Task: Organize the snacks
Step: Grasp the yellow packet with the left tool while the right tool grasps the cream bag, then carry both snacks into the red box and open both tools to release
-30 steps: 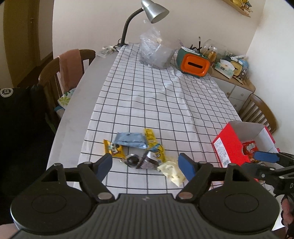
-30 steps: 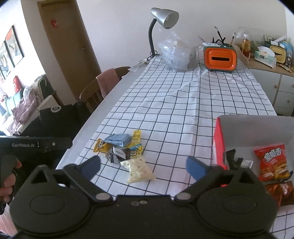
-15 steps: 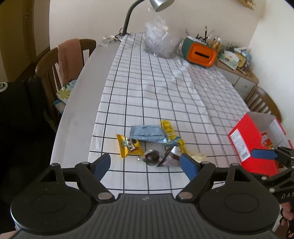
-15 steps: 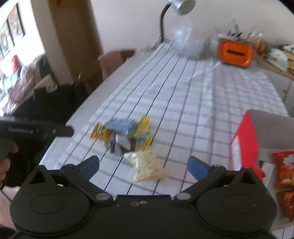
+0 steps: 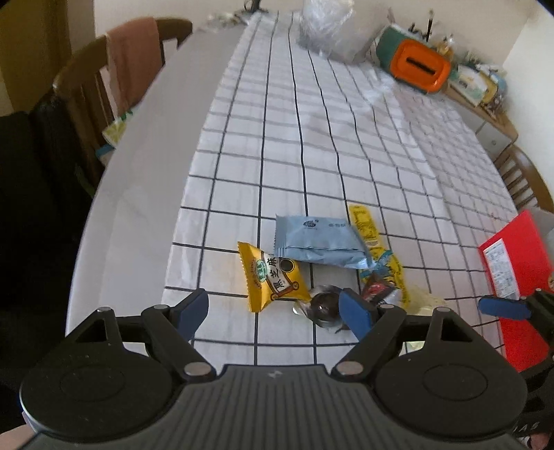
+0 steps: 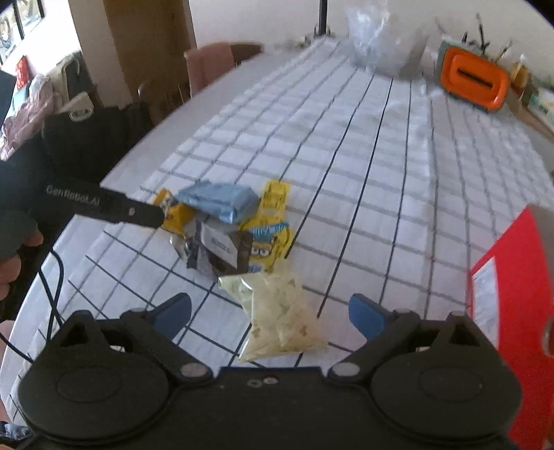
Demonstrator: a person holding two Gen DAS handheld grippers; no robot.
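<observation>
To the left of the left gripper (image 5: pixel 273 311) the bare grey table (image 5: pixel 145 152) curves off to its edge; ahead of both grippers the checked cloth (image 5: pixel 311 138) runs open and clear up to a clear plastic bag (image 5: pixel 325 27) and an orange box (image 5: pixel 420 65) at the far end. The left gripper's jaws are spread with nothing gripped: the yellow packet (image 5: pixel 273 277) lies between and just ahead of them, the round dark sweet (image 5: pixel 323 306) beside its right fingertip, the blue packet (image 5: pixel 318 242) farther ahead. The right gripper (image 6: pixel 268 311), jaws wide though they have just been closing a little, points at the pale bag (image 6: pixel 280 318), which lies between its fingers, untouched. At its right stands the red box (image 6: pixel 512 277); its inside shows in neither view. Only the right view shows the cartoon-faced yellow packet (image 6: pixel 268 249) fully.
</observation>
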